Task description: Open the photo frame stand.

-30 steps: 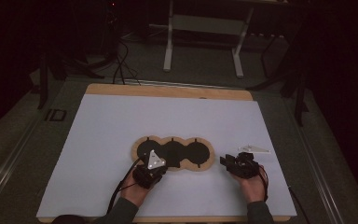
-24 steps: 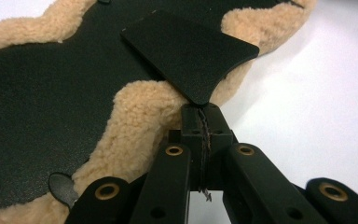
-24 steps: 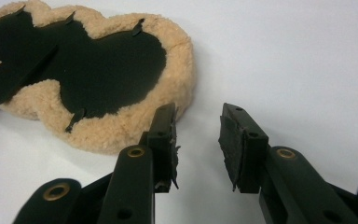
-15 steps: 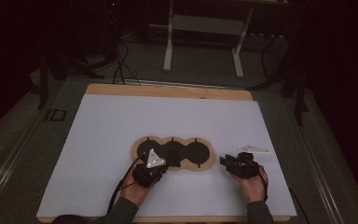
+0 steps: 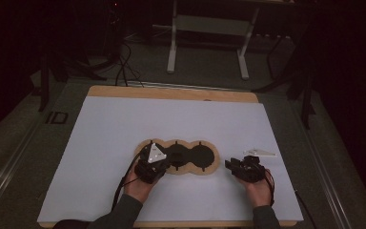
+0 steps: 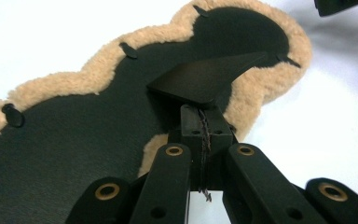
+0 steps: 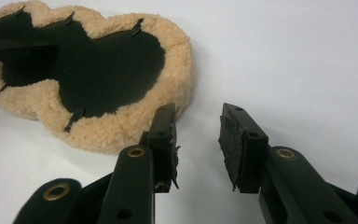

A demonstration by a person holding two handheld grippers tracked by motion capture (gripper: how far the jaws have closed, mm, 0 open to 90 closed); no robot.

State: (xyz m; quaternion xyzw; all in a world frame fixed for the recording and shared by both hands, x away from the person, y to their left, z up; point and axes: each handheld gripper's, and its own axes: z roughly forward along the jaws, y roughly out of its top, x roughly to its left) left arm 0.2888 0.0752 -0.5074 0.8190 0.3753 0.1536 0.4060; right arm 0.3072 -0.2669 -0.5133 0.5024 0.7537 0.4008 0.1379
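A three-lobed black pad [image 5: 190,155] with a tan fleece rim [image 5: 213,167] lies flat on the white table top, near its front. My left gripper [image 5: 155,167] sits over the pad's left lobe. In the left gripper view its jaws [image 6: 201,123] are shut on the near edge of a thin black flap [image 6: 205,79], which stands lifted above the pad [image 6: 74,140]. My right gripper [image 5: 233,167] rests just off the pad's right end. It stands open [image 7: 198,135] with only bare table between its pads, and the fleece rim [image 7: 177,60] lies to their left.
The white sheet [image 5: 124,124] covers a wooden table whose edge [image 5: 171,93] shows at the back. A pale flat plate [image 5: 262,152] shows just beyond the right gripper. A metal stand [image 5: 209,28] and cables are on the dark floor behind.
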